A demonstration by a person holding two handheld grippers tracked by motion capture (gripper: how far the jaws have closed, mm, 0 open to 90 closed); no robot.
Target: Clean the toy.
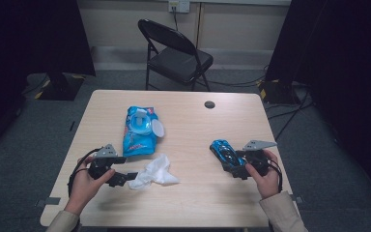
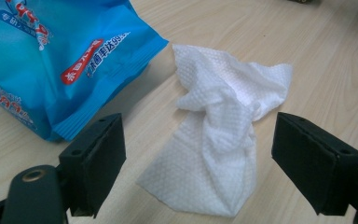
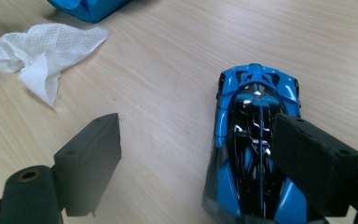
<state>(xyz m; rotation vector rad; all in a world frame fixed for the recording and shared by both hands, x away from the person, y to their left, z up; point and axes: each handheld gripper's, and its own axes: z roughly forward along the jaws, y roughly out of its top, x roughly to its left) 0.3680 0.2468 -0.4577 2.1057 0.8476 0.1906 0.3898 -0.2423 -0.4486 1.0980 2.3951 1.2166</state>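
A crumpled white wipe (image 2: 214,140) lies on the wooden table (image 1: 198,203), just in front of a blue wet-wipe pack (image 2: 51,56). My left gripper (image 2: 198,135) is open and low over the table, its jaws standing either side of the wipe's near end without touching it. In the high view the wipe (image 1: 154,171) sits right of the left gripper (image 1: 125,170). A blue and black toy car (image 3: 256,98) rests on the table at the right. My right gripper (image 3: 196,140) is open, its right jaw over the car's near half; the car (image 1: 226,153) is not gripped.
The wipe pack (image 1: 139,130) has its white lid (image 1: 157,128) flipped open. A dark round hole (image 1: 209,104) marks the table's far side. A black folding chair (image 1: 176,53) stands beyond the table, and cables run over the floor at the right.
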